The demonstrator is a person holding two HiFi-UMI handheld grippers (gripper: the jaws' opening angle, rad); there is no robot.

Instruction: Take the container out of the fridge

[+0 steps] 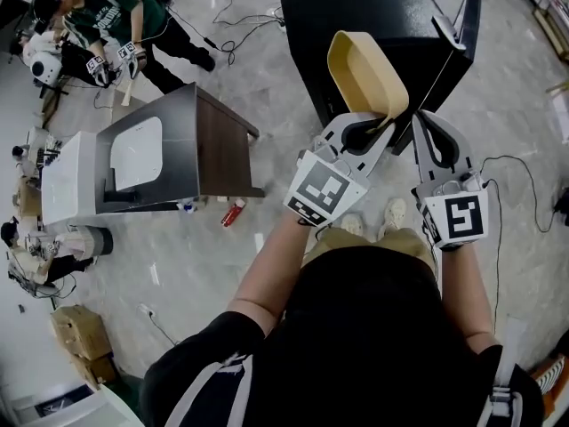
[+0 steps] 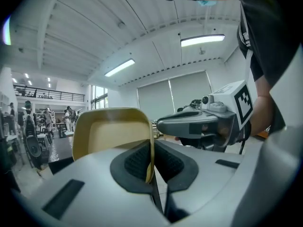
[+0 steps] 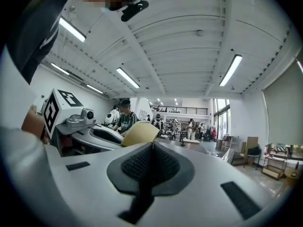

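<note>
We hold our left claw (image 1: 388,123) clamped shut on the container (image 1: 363,68), a shallow tan tub with rounded corners. In the left gripper view its thin side wall stands edge-on between the two black pads, which press on it from either side. In the head view the container rides in the air above our hands, tipped up on its side with its open hollow turned towards us, gripped at its lower rim and touching nothing else. It is outside the fridge (image 1: 356,12), the black cabinet standing on the floor (image 1: 204,265) just behind it, with its door (image 1: 464,25) swung open at the right. Our right claw (image 1: 427,124) sits just beside the left one, to the right of the tub, and its jaws are drawn together with nothing between them. In the right gripper view the pads meet in a single line, and the tan wall of the container shows past them to the left, apart from them. Off to the left stands a grey unit (image 1: 178,145) with a brown side, a red can (image 1: 233,212) lying on the floor near its foot, and a cardboard box (image 1: 80,332) lower down. Another person (image 1: 116,12) in a green striped top bends over at the top left, with cables (image 1: 233,27) trailing across the floor nearby.
</note>
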